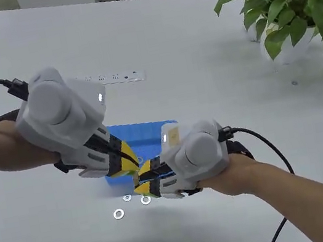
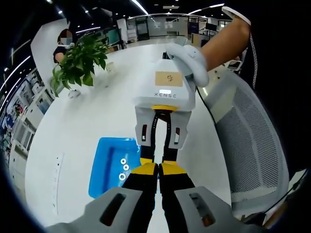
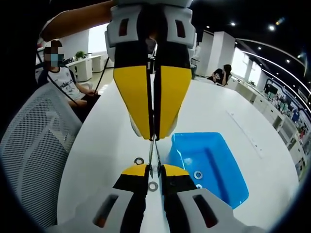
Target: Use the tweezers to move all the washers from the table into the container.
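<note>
The two grippers meet tip to tip over the front edge of the blue container point(image 1: 145, 133). A thin pair of metal tweezers point(image 3: 154, 148) runs between them. My left gripper point(image 3: 153, 131) is shut on one end, and my right gripper point(image 3: 154, 171) closes narrowly around the other. In the head view the left gripper point(image 1: 132, 162) comes in from the left and the right gripper point(image 1: 145, 179) from the right. Three washers point(image 1: 118, 214) lie on the table just in front of the container. Three more washers point(image 2: 124, 168) rest inside the container point(image 2: 104, 170).
A potted plant point(image 1: 291, 4) stands at the far right of the white table. A white power strip point(image 1: 113, 77) lies beyond the container. Gripper cables trail off to the left and right. A mesh chair point(image 3: 34, 150) stands beside the table, and people sit in the background.
</note>
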A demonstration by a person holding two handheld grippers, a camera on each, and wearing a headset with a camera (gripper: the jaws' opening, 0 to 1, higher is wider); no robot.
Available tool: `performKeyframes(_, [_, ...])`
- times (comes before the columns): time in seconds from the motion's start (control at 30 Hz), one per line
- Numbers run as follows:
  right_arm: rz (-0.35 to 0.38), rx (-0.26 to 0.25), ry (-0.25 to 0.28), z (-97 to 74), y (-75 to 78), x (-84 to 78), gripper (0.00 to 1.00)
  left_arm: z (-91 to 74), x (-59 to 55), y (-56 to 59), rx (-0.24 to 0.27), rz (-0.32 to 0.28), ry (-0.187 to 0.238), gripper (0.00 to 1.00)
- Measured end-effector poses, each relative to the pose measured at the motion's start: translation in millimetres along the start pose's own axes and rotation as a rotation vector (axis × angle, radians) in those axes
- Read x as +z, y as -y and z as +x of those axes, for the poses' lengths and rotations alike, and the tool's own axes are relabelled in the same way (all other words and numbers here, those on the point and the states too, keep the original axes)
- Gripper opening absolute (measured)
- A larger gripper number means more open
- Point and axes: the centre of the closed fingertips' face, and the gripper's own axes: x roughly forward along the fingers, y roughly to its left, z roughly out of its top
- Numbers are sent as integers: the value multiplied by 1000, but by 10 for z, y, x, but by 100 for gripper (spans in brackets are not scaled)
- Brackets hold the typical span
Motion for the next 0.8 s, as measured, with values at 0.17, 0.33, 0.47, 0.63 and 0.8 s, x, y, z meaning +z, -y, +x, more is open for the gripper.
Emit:
performKeyframes(0.17, [4, -5, -4, 18, -12, -50, 12, 38, -32, 14, -7, -2, -1, 5])
performKeyframes(0.33, [1, -4, -14, 46, -42, -116, 12, 88, -76, 41, -15, -4, -6, 5])
performKeyframes(0.47, [3, -5, -18, 62, -60, -161, 12, 119, -100, 58, -21, -11, -6, 5])
performKeyframes(0.63, [1, 0, -29, 86, -76, -206, 12, 158, -139, 73, -28, -14, -14, 5])
performKeyframes(0.8, [1, 4, -37, 112, -94, -243, 12, 192, -169, 80, -33, -18, -18, 5])
